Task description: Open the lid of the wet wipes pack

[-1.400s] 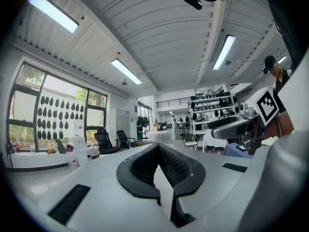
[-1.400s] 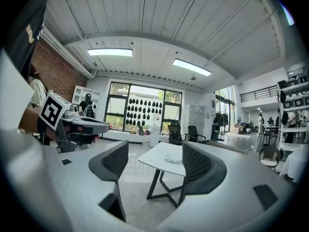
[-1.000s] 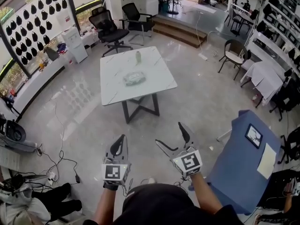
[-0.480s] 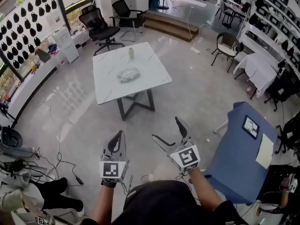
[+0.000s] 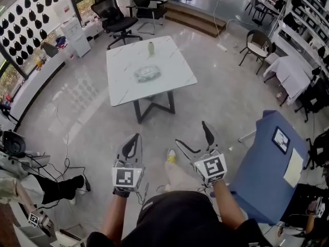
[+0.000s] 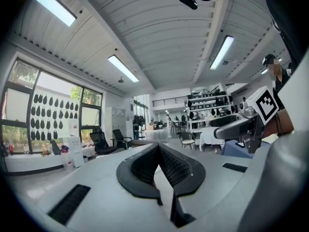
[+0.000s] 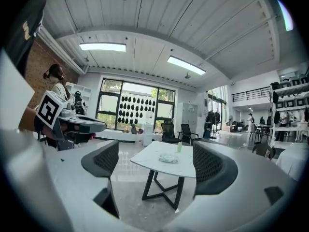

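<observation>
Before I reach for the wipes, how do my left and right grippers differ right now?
The left gripper has its fingers pressed together; the right gripper has its fingers spread wide. The right gripper's view frames the white table and the wet wipes pack between its fingers; the left gripper's closed fingers frame nothing. Shared: both are empty and held over the floor, well short of the table.

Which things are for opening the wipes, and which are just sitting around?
For the job: wet wipes pack, white table, left claw, right claw.
Just lying about: small bottle, black office chairs, blue table.
</observation>
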